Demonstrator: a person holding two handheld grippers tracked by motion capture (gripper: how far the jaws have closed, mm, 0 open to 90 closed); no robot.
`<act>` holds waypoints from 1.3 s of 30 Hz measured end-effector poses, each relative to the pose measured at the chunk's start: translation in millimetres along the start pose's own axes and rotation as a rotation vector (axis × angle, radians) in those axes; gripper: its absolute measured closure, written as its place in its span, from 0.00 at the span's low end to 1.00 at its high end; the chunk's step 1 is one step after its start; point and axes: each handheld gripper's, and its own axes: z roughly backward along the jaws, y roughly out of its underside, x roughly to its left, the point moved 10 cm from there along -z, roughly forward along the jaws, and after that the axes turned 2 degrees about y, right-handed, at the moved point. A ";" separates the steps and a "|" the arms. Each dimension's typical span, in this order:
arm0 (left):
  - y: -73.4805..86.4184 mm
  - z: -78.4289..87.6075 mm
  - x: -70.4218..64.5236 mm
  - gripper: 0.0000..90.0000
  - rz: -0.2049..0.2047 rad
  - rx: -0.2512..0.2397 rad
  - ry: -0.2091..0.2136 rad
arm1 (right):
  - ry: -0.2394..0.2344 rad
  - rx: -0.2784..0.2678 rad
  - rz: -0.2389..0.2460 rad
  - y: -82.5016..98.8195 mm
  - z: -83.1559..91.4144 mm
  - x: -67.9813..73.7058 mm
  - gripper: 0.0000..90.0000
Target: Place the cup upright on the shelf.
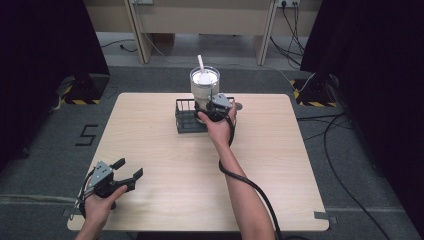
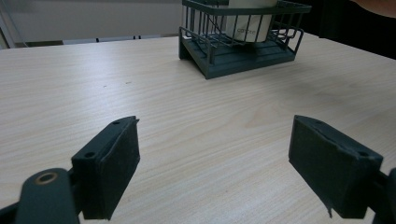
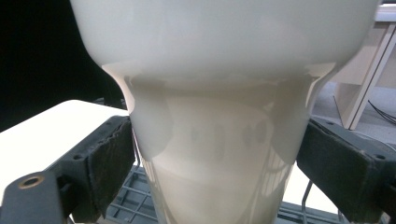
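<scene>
A tall white cup (image 1: 204,82) with a straw (image 1: 200,62) stands in a black wire basket (image 1: 185,120) at the far middle of the table. My right gripper (image 1: 211,102) reaches it from the near side. In the right gripper view both pads of the right gripper (image 3: 215,158) press on the narrow lower part of the cup (image 3: 219,116), above the basket (image 3: 135,196). Near the front left corner my left gripper (image 1: 129,169) is open, with bare wood between its jaws (image 2: 215,154). Farther off it sees the basket (image 2: 243,56) and the cup (image 2: 247,25).
The light wooden table (image 1: 165,200) ends just behind the basket. Black curtains hang at both sides. Cables (image 1: 345,145) lie on the floor to the right. A cable trails from the right gripper along the forearm.
</scene>
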 end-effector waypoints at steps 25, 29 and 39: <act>-0.7 0.8 0.4 0.17 -0.001 -0.004 -0.006 | 0.000 -0.007 0.014 -1.7 26.8 -3.4 0.17; -0.5 0.4 -0.1 0.17 -0.003 -0.003 -0.005 | -0.008 -0.003 0.022 0.4 39.1 -6.1 0.17; -0.7 1.2 -1.0 0.17 -0.010 -0.003 -0.009 | -0.032 0.033 0.045 16.9 73.7 -16.6 0.18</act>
